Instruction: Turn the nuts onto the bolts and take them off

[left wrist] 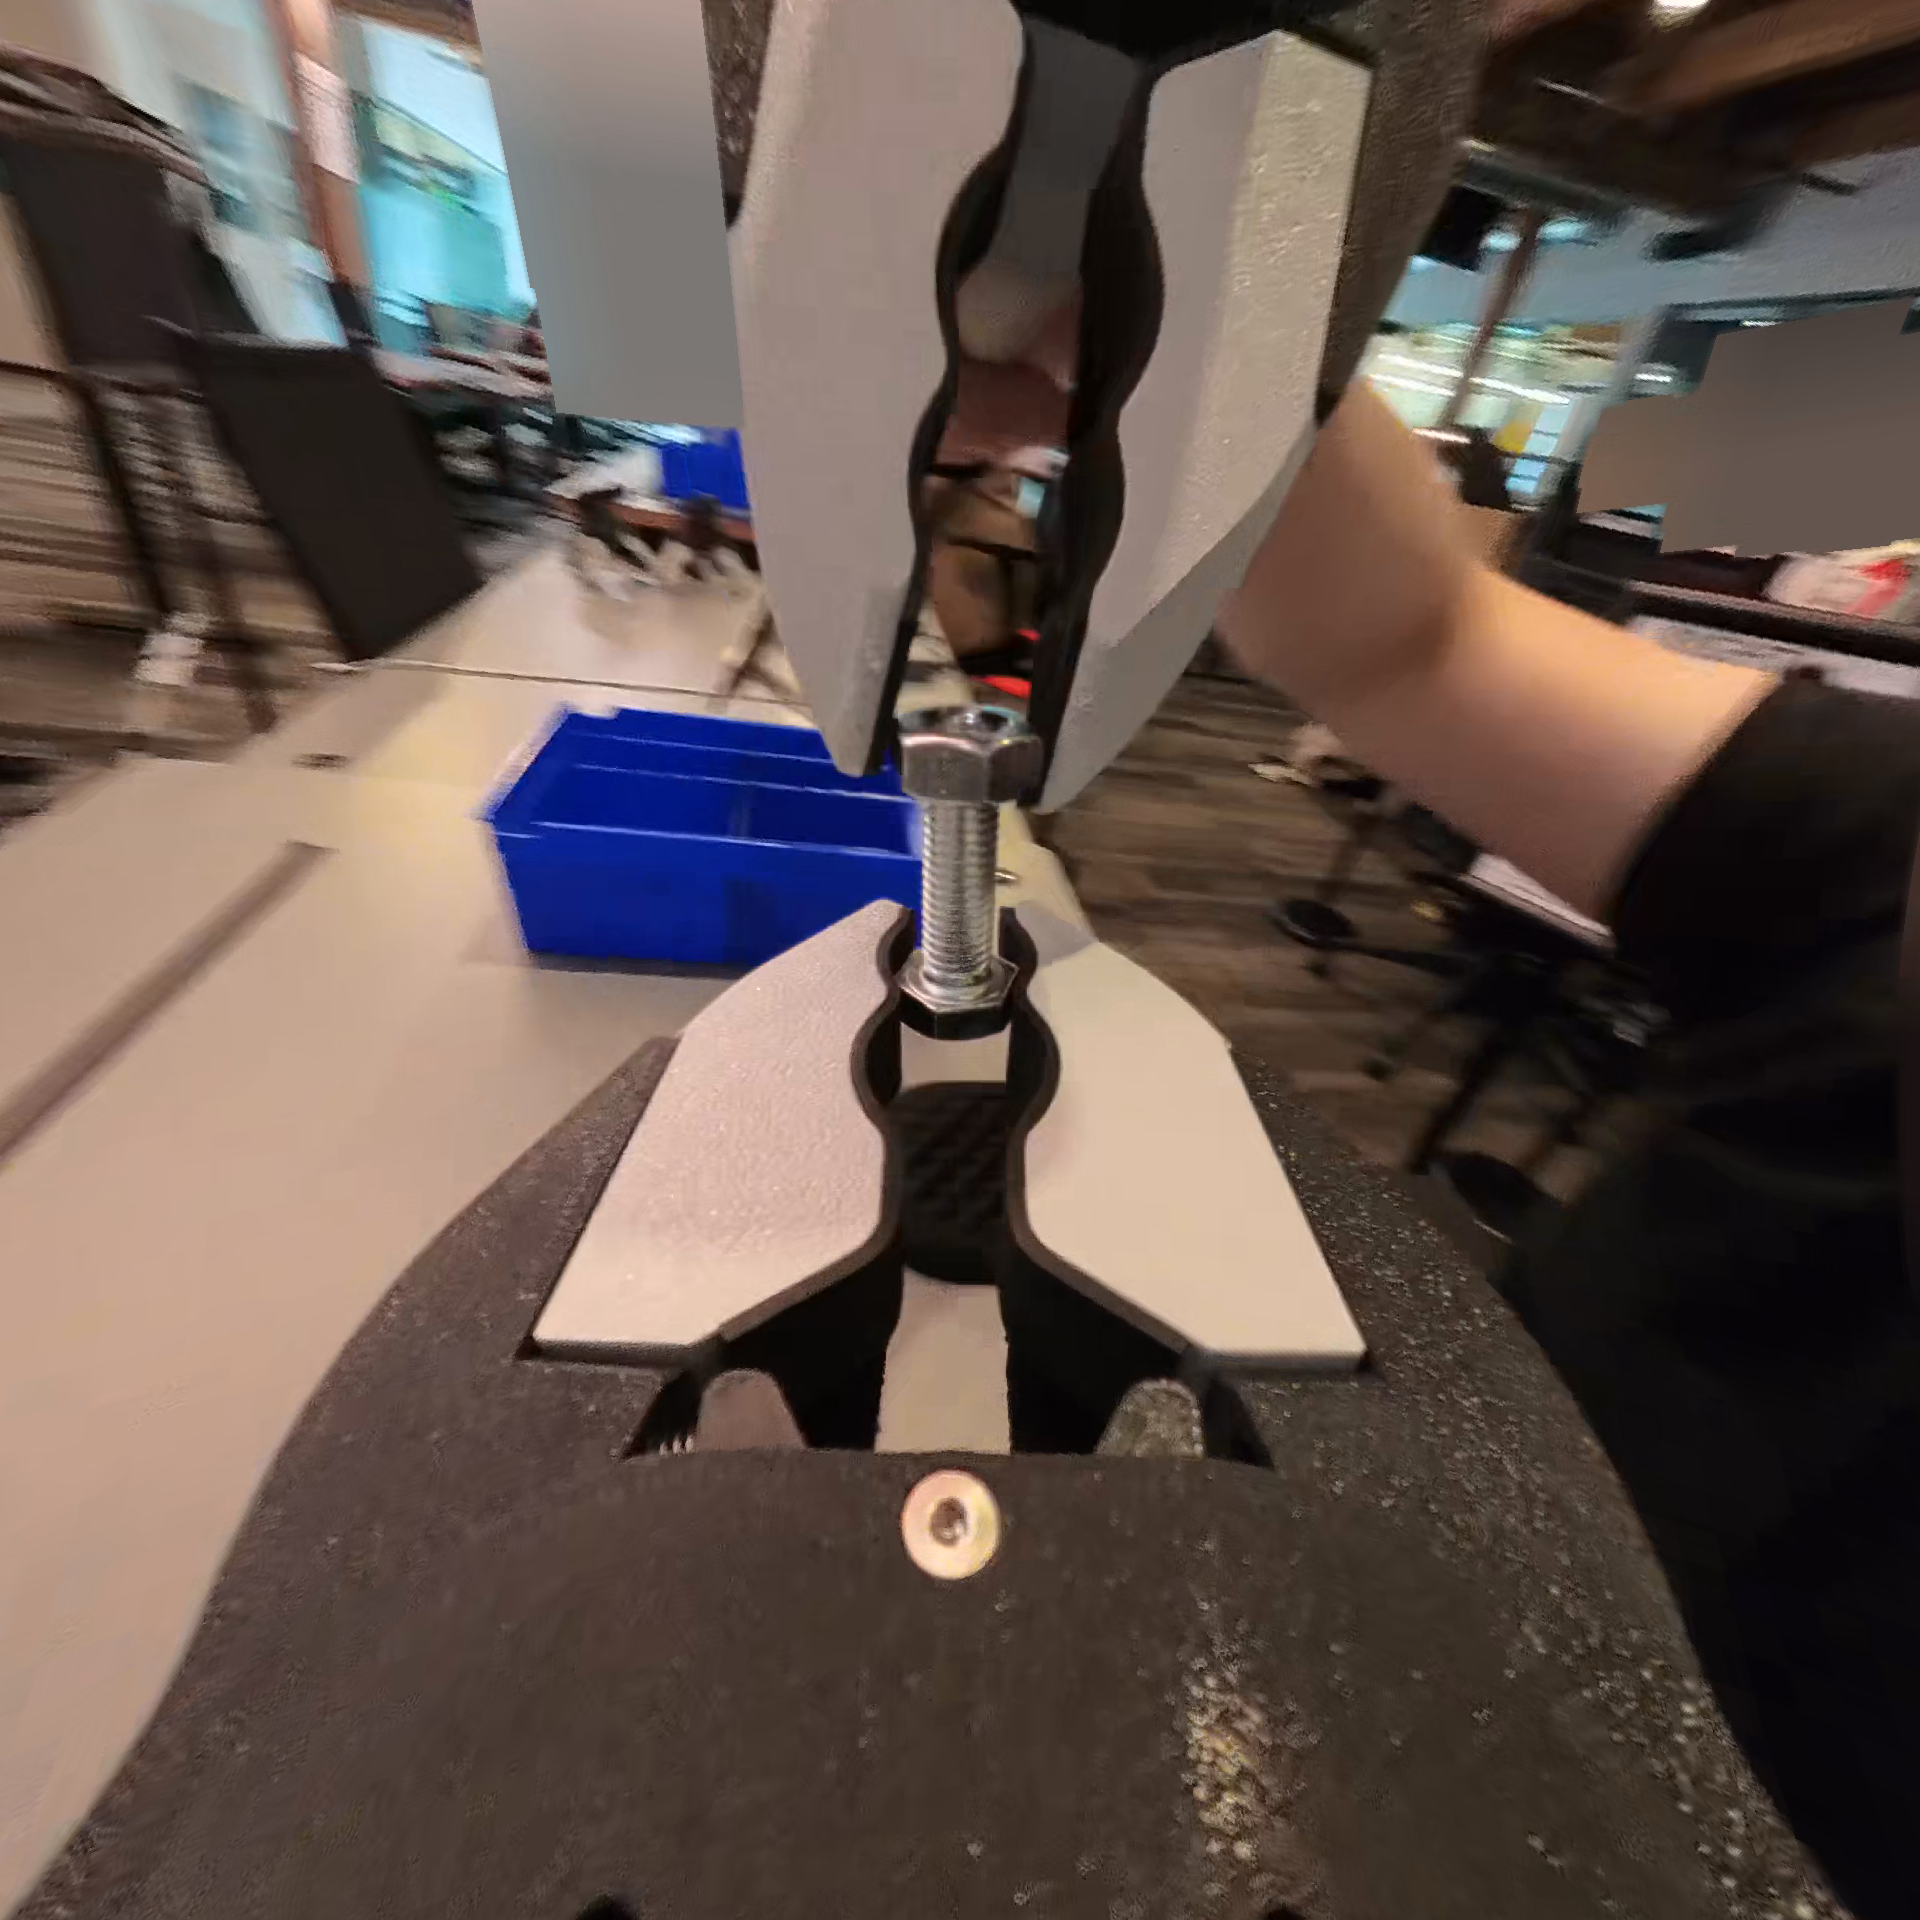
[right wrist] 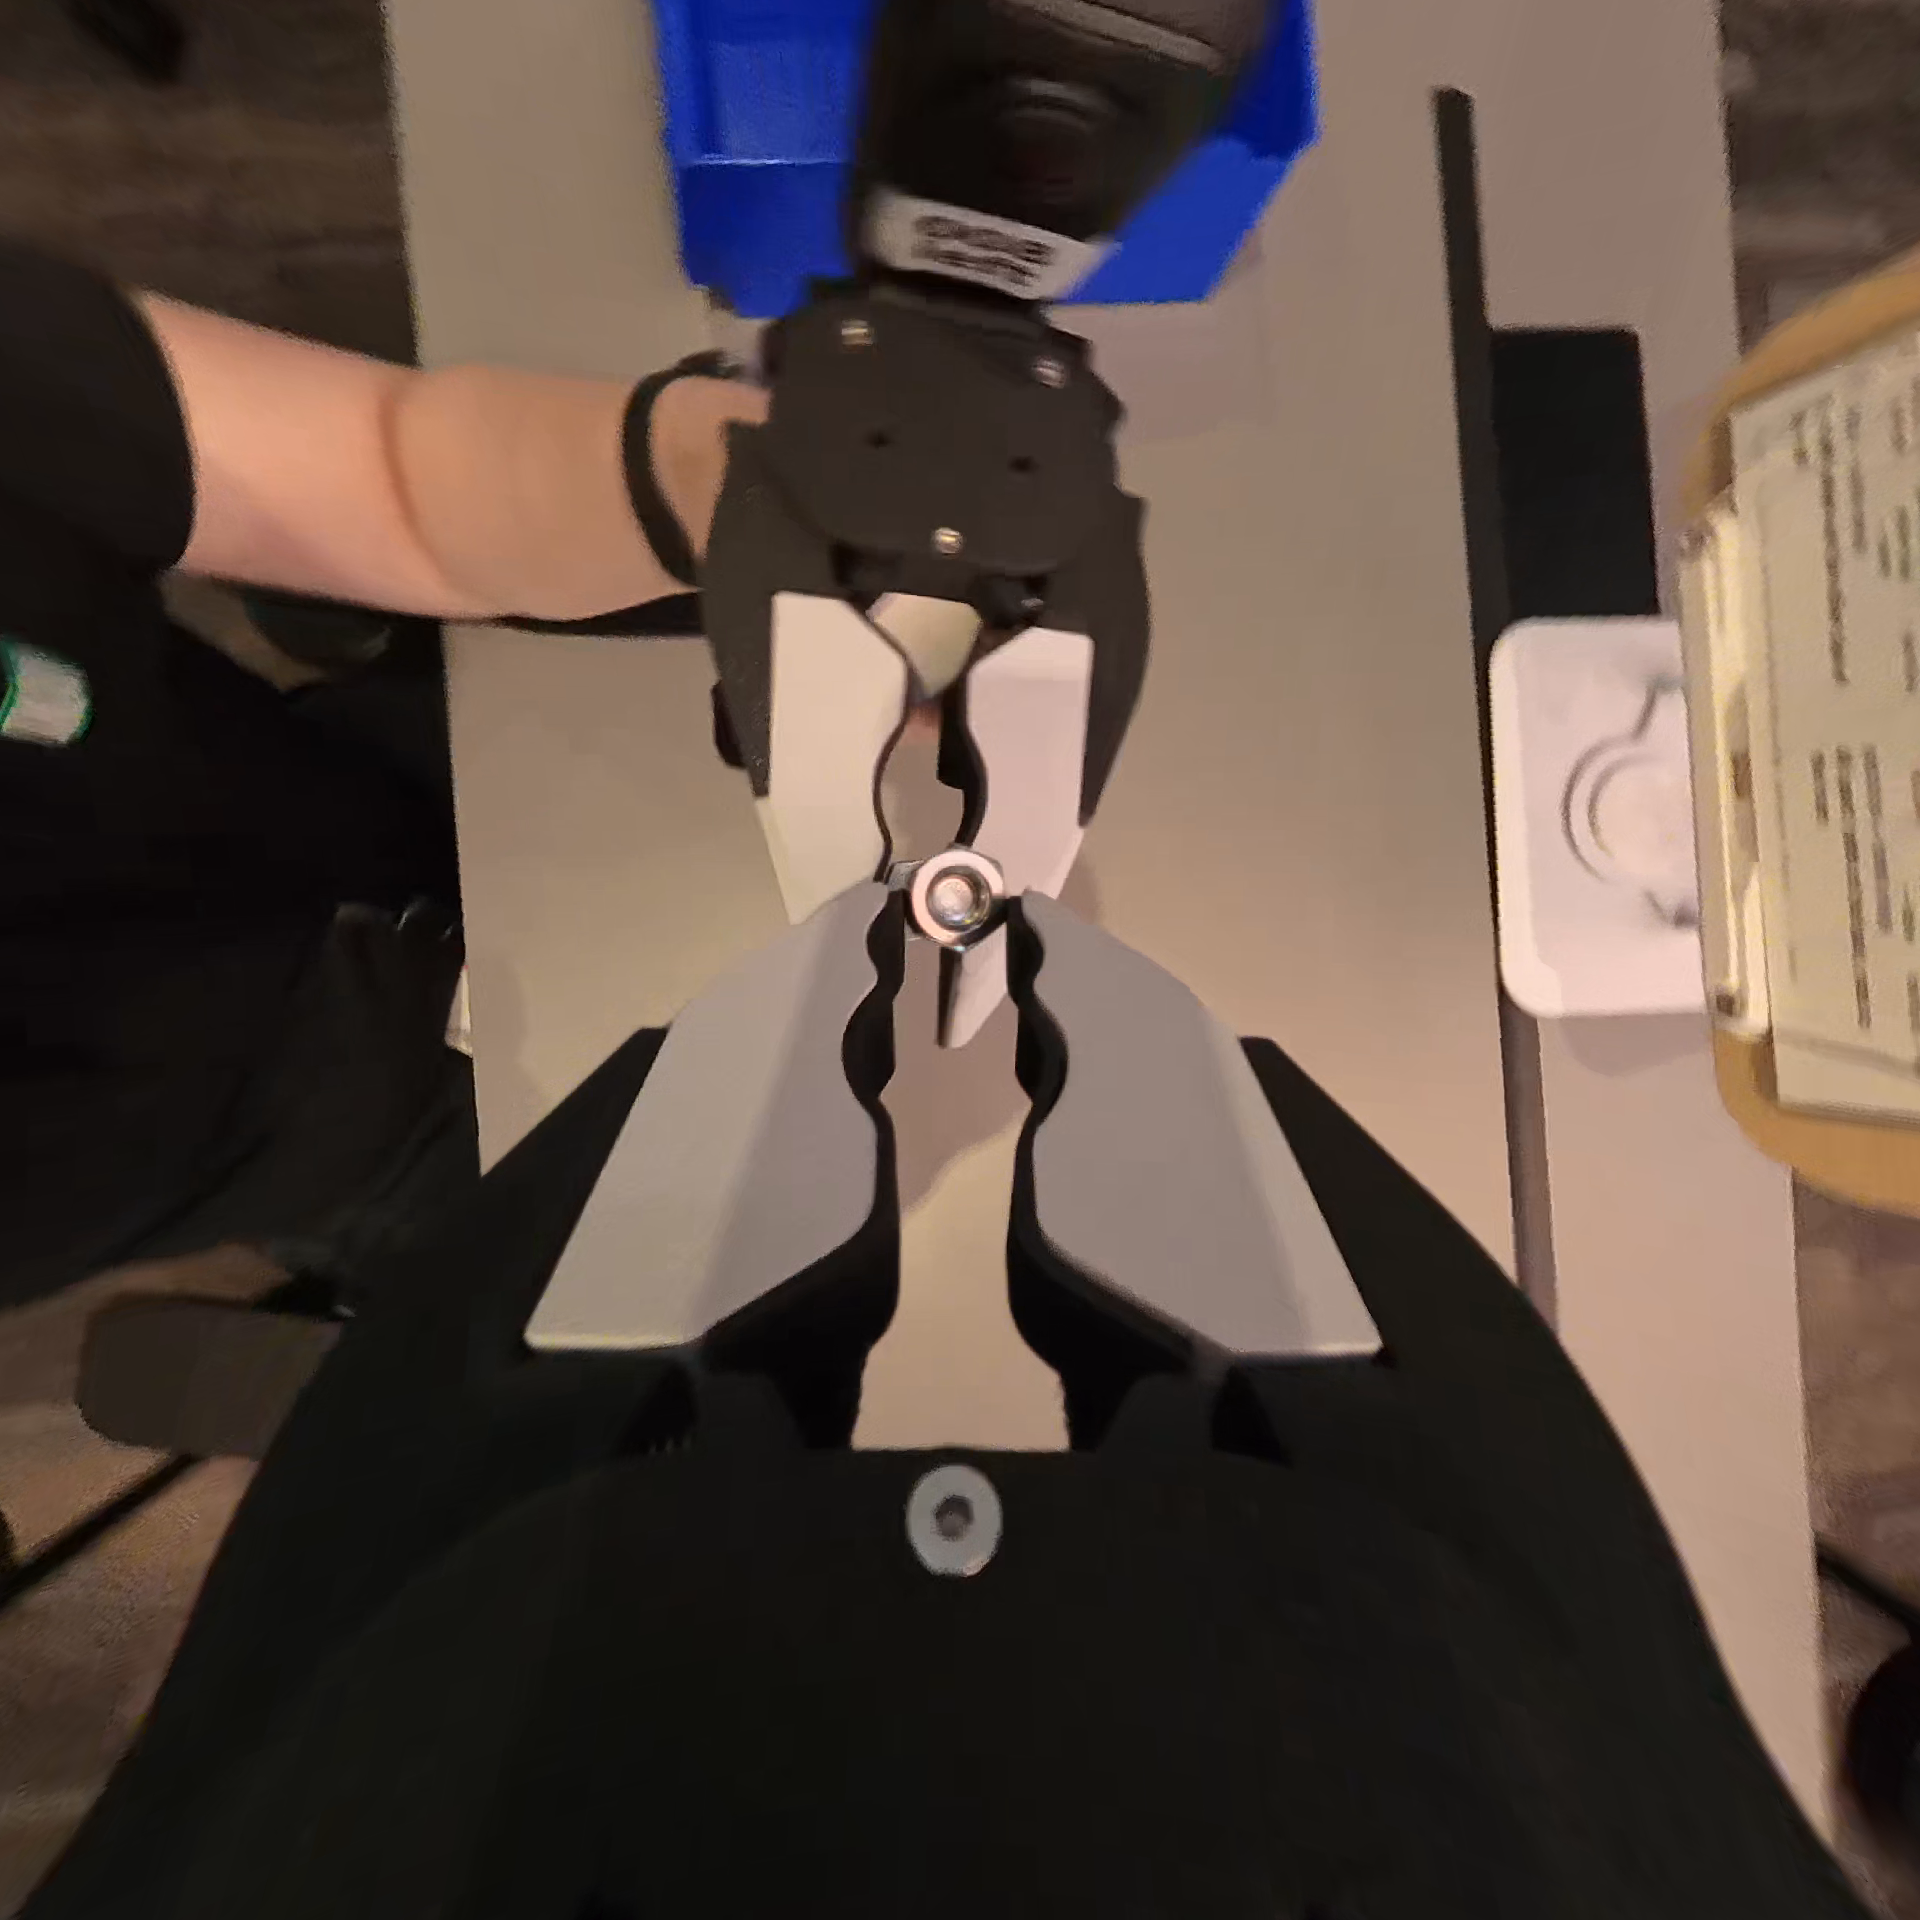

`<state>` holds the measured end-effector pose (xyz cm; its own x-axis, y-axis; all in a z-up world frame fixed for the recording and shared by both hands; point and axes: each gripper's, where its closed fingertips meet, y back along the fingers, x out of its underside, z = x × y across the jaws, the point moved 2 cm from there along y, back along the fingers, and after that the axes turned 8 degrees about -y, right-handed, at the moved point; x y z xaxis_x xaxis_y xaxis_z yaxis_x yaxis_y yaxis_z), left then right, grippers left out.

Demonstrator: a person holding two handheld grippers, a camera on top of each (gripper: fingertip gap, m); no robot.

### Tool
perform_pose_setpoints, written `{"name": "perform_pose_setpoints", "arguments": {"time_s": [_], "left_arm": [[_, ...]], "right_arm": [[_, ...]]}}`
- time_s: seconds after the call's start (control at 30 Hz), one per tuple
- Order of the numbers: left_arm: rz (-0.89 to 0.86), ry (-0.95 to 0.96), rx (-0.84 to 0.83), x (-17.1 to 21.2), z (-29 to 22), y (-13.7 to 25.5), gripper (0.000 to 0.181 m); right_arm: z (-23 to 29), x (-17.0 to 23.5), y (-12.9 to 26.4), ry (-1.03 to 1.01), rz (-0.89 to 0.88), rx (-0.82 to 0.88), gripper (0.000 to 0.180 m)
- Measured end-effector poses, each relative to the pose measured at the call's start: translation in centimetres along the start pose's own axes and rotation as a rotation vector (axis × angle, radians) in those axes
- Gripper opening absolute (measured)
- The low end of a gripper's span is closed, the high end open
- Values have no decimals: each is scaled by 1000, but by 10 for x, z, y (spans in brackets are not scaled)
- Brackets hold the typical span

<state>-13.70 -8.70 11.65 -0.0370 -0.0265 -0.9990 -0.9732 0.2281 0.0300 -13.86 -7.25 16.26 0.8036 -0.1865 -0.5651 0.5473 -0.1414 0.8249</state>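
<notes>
Nearest the left wrist camera, the left gripper (left wrist: pixel 956 997) lies roughly level over the pale worktop (left wrist: pixel 260 1091), its two grey jaws clenched on a nut (left wrist: pixel 956 1000) at their tips. From that nut a bolt (left wrist: pixel 961 883) stands upright, threads bare along the shank, hex head on top. Reaching down from above, the right gripper (left wrist: pixel 961 774) points its jaws almost straight at the worktop and clamps them on the bolt's head, one tip against each side. Behind it a bare forearm (left wrist: pixel 1455 665) in a dark sleeve slants in from the right. Seen from the right wrist camera, looking down, the bolt's head (right wrist: pixel 951 896) shows end-on between the right gripper's (right wrist: pixel 951 914) tips, and the left gripper (right wrist: pixel 935 873) meets it from the far side, held by a bare arm (right wrist: pixel 416 488) with a black wrist strap coming in from the left. A blue bin (left wrist: pixel 665 862) sits on the worktop beyond both tools. Off to the right in the downward view lie a white tray (right wrist: pixel 1590 821) and a clipboard with papers (right wrist: pixel 1829 727).
</notes>
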Motion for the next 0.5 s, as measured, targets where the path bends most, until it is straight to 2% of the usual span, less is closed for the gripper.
{"name": "perform_pose_setpoints", "arguments": {"time_s": [0.2, 0.3, 0.5], "left_arm": [[-19, 101, 410, -4, -54, -6, 15], [-28, 139, 518, -5, -68, -8, 15], [-22, 174, 604, 0, -75, -11, 15]], "right_arm": [[45, 10, 9, 299, -122, -167, 18], [58, 16, 14, 423, -197, -194, 18], [63, 24, 12, 482, -289, -244, 18]]}}
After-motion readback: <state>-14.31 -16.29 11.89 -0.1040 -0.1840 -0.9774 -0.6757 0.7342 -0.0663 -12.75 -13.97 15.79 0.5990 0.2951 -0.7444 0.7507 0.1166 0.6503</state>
